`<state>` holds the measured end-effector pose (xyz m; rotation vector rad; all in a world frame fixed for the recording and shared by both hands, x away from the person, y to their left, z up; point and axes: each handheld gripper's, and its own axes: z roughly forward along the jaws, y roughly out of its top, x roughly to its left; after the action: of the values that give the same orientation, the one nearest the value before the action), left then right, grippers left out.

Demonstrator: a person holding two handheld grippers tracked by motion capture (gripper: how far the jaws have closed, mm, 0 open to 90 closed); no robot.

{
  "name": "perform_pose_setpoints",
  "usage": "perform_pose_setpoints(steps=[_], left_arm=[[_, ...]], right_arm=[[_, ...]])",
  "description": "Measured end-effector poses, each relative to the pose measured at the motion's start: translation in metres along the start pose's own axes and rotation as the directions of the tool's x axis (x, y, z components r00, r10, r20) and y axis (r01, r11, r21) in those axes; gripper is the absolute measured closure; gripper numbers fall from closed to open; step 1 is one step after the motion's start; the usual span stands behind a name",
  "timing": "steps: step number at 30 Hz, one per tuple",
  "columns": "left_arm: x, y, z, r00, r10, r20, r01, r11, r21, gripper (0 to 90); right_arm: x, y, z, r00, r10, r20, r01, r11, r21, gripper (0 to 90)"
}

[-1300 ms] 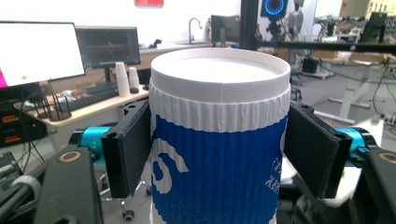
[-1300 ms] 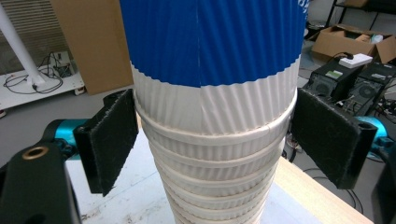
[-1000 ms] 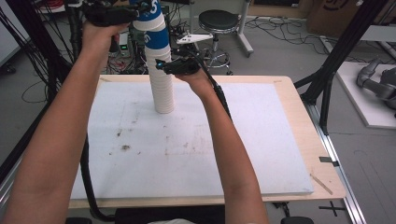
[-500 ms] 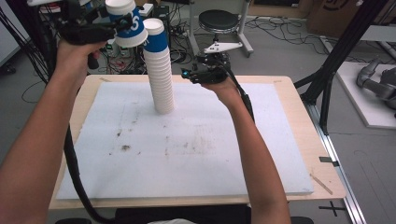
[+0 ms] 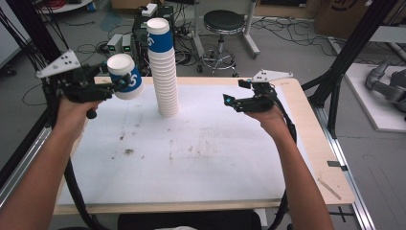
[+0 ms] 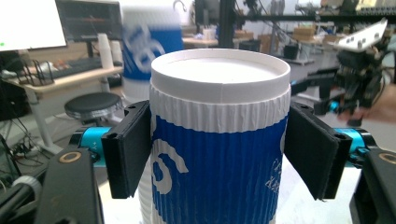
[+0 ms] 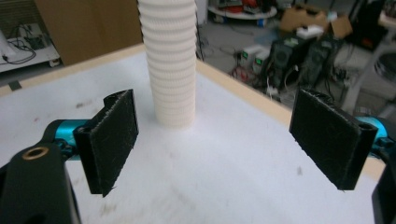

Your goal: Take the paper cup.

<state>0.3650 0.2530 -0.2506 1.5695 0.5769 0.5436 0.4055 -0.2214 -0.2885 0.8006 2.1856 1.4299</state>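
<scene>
A tall stack of upside-down white ribbed paper cups (image 5: 164, 81) stands at the back of the white table sheet (image 5: 201, 163), with a blue-sleeved cup (image 5: 159, 37) on top. My left gripper (image 5: 119, 82) is up in the air to the left of the stack, shut on a single blue-and-white cup (image 5: 129, 74). In the left gripper view that cup (image 6: 219, 149) sits base up between both pads (image 6: 128, 154). My right gripper (image 5: 233, 101) hovers to the right of the stack, open and empty. Its view shows the stack (image 7: 170, 65) ahead between the wide jaws (image 7: 229, 140).
The wooden table edge (image 5: 313, 124) runs along the right. Black frame posts (image 5: 337, 81) stand at the right, and cables hang at the left. A stool (image 5: 222, 21) and electronic boxes (image 5: 119, 44) sit on the floor behind the table.
The left hand has carried the blue cup down and to the left, away from the stack's top. The right hand has let go of the stack and drawn off to the right.
</scene>
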Motion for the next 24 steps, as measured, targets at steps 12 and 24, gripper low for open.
perform_pose_setpoints(steps=[12, 24], left_arm=[[-0.038, -0.073, 0.010, 0.9980, -0.043, 0.046, 0.041, 0.9984, 0.038, 27.4], [-0.047, -0.095, 0.022, 0.9967, -0.070, 0.041, 0.068, 0.9965, 0.049, 27.4]], right_arm=[[0.014, -0.095, -0.044, 0.9969, 0.042, 0.067, -0.044, 0.999, 0.028, 15.7], [0.011, -0.111, -0.046, 0.9977, 0.047, 0.048, -0.049, 0.998, 0.026, 15.7]])
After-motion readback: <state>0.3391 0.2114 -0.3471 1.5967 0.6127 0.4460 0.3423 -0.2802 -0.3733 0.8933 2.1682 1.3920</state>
